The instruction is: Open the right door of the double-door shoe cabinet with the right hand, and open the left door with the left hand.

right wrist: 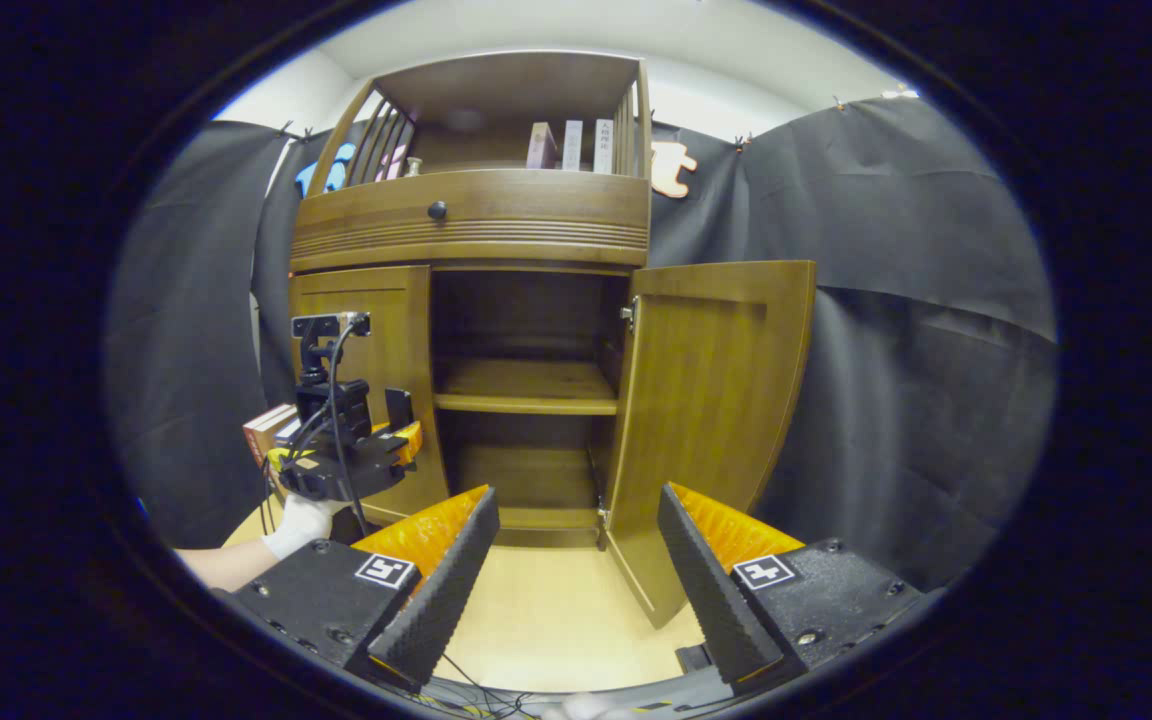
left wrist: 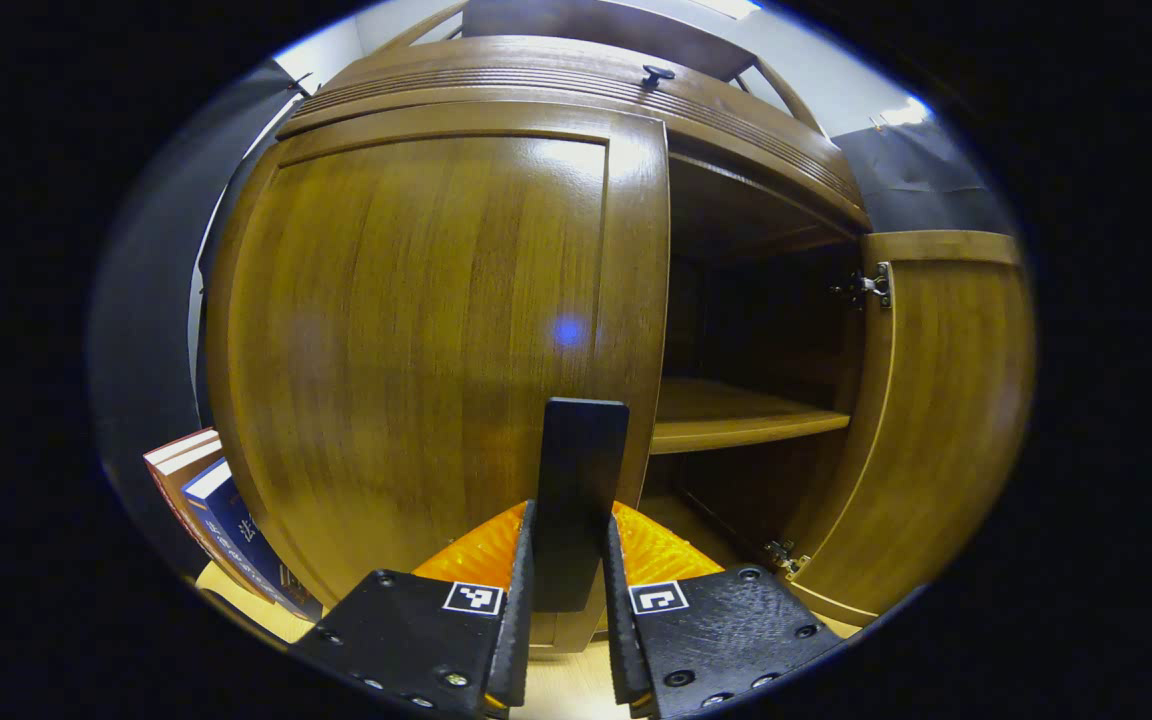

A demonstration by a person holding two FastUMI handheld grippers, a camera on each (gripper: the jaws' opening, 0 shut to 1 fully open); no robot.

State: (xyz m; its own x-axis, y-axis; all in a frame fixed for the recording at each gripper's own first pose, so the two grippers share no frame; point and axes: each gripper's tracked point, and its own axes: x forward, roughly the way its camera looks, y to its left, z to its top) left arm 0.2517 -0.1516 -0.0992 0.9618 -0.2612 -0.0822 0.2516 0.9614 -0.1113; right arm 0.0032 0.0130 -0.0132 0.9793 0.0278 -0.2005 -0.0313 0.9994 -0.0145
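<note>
Cabinet (right wrist: 496, 230) stands against the black cloth wall, on a pale wood floor (right wrist: 546, 610).

Right door (right wrist: 711, 400) is swung wide open, hinged on its right side; the left gripper view shows it too, with a metal hinge (left wrist: 876, 285) on its inner face. Inside, a bare shelf (right wrist: 526, 390).

Left door (left wrist: 416, 340) is closed, flush with the frame.

Left gripper (left wrist: 566, 600): fingers drawn narrow, both pressing a dark vertical handle (left wrist: 581, 470) at the left door's free edge. In the right gripper view a gloved hand (right wrist: 301, 525) holds this gripper at the door.

Right gripper (right wrist: 576, 590): jaws spread wide, nothing between them, well back from the cabinet, facing the open compartment.

Books (left wrist: 221, 510) lean beside the cabinet's left side. Drawer knob (right wrist: 437, 210) above the doors.
</note>
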